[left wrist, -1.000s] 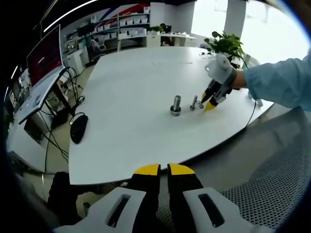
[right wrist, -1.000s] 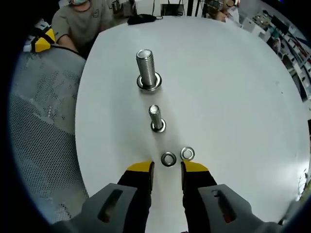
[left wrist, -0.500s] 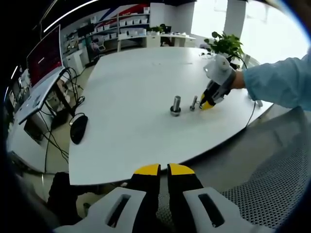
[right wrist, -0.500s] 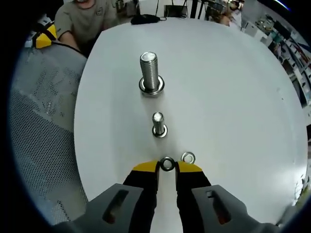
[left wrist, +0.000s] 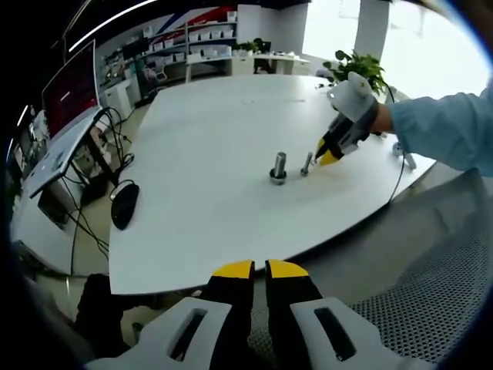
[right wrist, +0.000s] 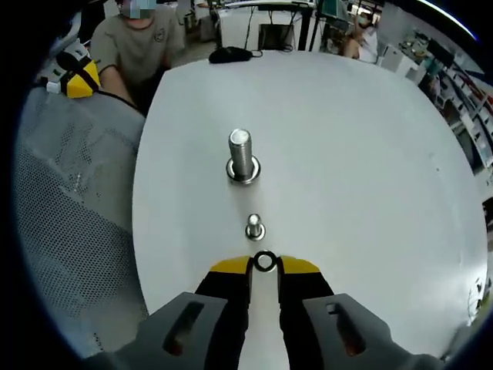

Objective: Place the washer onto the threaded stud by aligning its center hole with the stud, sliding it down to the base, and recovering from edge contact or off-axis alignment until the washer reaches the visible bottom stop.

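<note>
Right gripper view: fingers (right wrist: 264, 267) pinch the washer (right wrist: 264, 261), hiding its edges; left gripper (left wrist: 259, 270) pressed together.

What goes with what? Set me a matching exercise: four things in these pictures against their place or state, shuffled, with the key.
Things:
1. small metal ring washer
2. tall thick threaded steel stud
3. short thin steel stud
4. yellow-tipped left gripper

Places or states:
A. upright on the white table, the stud farther from the right gripper
B. pinched between the right gripper's yellow tips
C. jaws together, holding nothing, short of the table's edge
D. upright just ahead of the held washer

Pairs: 1-B, 2-A, 3-D, 4-C.
</note>
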Action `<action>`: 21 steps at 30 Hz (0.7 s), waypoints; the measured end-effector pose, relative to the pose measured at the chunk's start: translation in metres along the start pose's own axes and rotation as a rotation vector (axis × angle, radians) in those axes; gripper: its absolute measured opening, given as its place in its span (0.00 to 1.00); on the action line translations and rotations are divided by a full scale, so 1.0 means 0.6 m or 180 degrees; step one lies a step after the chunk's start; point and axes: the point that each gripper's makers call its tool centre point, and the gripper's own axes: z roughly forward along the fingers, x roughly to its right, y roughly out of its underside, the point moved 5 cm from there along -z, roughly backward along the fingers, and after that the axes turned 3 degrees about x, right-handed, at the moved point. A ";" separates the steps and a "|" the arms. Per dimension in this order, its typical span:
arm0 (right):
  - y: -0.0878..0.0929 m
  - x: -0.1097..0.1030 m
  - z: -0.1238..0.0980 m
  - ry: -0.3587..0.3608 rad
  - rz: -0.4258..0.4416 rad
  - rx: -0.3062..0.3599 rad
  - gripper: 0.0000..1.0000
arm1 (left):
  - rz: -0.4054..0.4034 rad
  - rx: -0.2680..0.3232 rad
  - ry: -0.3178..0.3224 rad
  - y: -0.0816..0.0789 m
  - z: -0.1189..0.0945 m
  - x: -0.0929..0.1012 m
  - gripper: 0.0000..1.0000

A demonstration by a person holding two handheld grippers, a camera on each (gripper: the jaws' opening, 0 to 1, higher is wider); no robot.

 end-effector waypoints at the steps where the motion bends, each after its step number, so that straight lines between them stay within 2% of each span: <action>1: -0.002 0.001 -0.006 0.0021 0.0012 0.0030 0.15 | 0.0000 0.0000 0.0000 0.000 0.000 0.000 0.03; 5: -0.013 0.009 -0.020 0.0077 0.0088 0.0157 0.14 | 0.0004 0.0001 0.0003 0.000 0.000 0.000 0.03; 11: -0.031 0.008 -0.036 0.0128 0.0044 0.0310 0.14 | 0.0006 -0.0005 0.0008 0.001 0.001 0.000 0.03; 21: -0.051 -0.011 -0.037 0.0057 -0.0148 0.0387 0.14 | 0.0009 -0.0013 0.0013 0.001 0.001 0.001 0.03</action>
